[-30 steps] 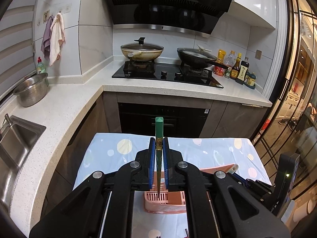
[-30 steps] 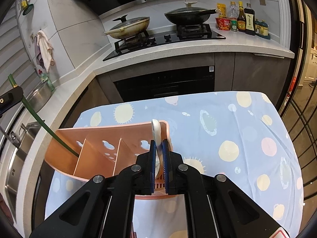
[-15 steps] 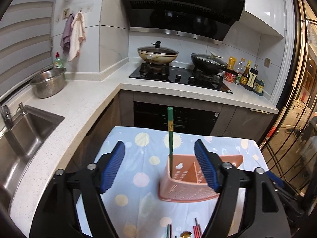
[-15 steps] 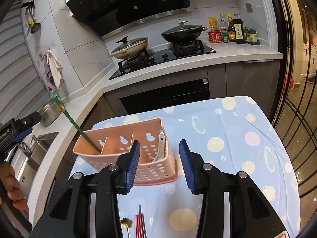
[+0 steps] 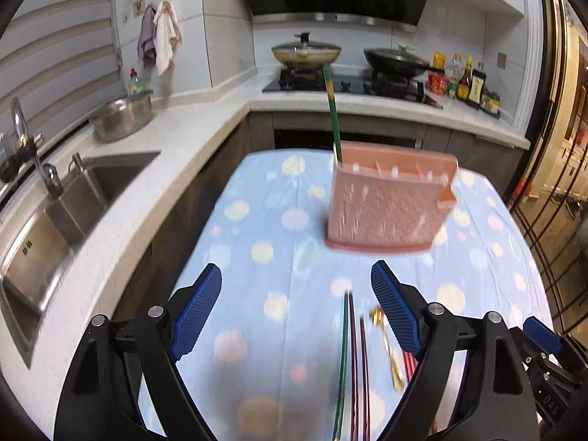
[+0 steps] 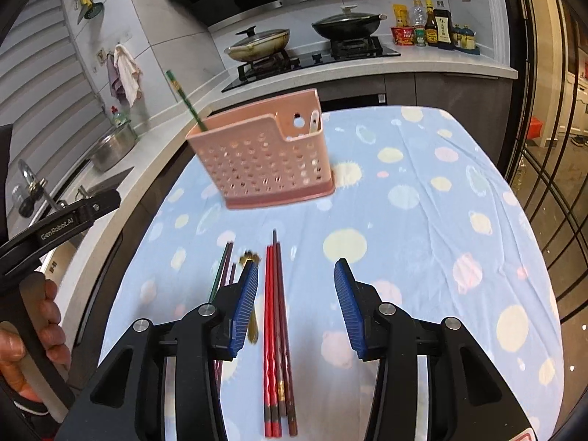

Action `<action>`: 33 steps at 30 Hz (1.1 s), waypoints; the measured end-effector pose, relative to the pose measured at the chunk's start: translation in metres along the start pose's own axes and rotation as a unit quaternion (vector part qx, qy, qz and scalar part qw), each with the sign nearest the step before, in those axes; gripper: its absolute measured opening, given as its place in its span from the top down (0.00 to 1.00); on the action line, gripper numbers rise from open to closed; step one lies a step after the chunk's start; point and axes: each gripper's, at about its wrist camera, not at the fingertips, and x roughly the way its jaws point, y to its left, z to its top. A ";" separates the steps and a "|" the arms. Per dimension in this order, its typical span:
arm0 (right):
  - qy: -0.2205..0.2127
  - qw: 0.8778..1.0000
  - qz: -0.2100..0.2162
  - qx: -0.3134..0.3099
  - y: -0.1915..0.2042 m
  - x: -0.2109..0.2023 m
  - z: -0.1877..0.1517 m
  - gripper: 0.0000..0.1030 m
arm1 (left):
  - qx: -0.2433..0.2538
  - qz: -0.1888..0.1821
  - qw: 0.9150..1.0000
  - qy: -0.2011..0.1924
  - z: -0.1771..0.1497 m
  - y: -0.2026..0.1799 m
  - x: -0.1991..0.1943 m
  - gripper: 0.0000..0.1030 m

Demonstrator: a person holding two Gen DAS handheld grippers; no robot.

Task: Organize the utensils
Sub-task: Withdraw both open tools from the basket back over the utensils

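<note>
One label, "GenRobot.AI", marks the left tool (image 6: 79, 217).

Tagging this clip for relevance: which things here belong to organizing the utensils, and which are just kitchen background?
Job:
pink holder
green chopstick standing in it
white spoon in it
red chopsticks on the cloth
gold spoon
loose green chopstick

Background:
lidded pan
black wok
sauce bottles
steel bowl
sink

- Pink perforated utensil caddy (image 6: 262, 156), holes dotted across its front
- Green chopstick (image 6: 185, 100) leaning out of it
- Red chopsticks (image 6: 273, 330) with dark banded ends
- Pale blue tablecloth (image 6: 422, 220), yellow and pink spots
- Blue ribbed pads (image 6: 244, 310) on black gripper arms
</note>
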 end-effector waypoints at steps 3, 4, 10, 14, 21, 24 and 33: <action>0.019 1.000 -0.008 -0.008 0.003 -0.005 -0.030 0.58 | 0.002 -0.005 0.999 0.034 -0.036 0.001 0.000 0.23; 0.025 1.000 -0.012 -0.012 0.005 -0.006 -0.040 0.58 | 0.003 -0.006 0.999 0.044 -0.047 0.001 0.000 0.23; 0.063 0.997 -0.026 -0.022 0.004 0.002 -0.086 0.58 | 0.018 0.001 0.996 0.091 -0.105 0.002 0.007 0.23; 0.074 0.996 -0.042 -0.038 0.006 0.015 -0.104 0.58 | 0.022 0.009 0.994 0.109 -0.133 0.005 0.013 0.23; 0.092 0.994 -0.040 -0.039 0.006 0.029 -0.114 0.62 | 0.027 0.012 0.991 0.130 -0.160 0.006 0.021 0.23; 0.097 0.994 -0.041 -0.039 0.004 0.032 -0.117 0.67 | 0.030 0.010 0.991 0.132 -0.164 0.004 0.022 0.23; 0.098 0.993 -0.040 -0.041 0.003 0.036 -0.120 0.79 | 0.029 0.007 0.990 0.139 -0.168 0.005 0.027 0.24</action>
